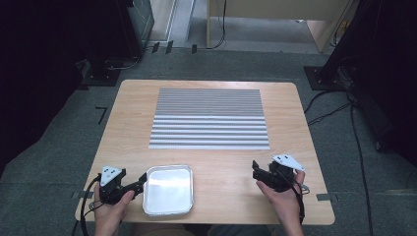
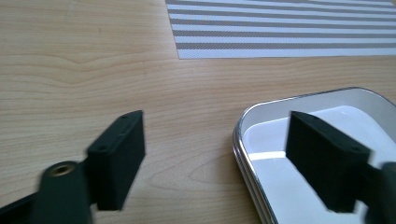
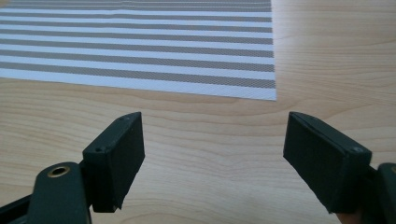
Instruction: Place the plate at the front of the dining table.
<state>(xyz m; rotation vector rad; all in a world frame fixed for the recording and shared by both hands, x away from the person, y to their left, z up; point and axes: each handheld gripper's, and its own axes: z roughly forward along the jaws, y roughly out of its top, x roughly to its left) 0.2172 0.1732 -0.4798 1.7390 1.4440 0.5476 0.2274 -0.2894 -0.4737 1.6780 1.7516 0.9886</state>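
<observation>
Our left gripper (image 1: 141,182) straddles the tray's (image 2: 299,100) rim at the table's (image 1: 216,162) near edge, jaws apart (right gripper (image 1: 255,169) likewise apart, empty); closing askew, we might skid the tray.

A lab or recording room rather than a home; a small light wooden bench (image 1: 216,157) stands alone on grey carpet floor (image 1: 59,137); black cables (image 1: 356,142) trail across it; dark equipment stands (image 1: 105,69) sit at the sides, tape marks (image 1: 101,114) on the carpet.
</observation>
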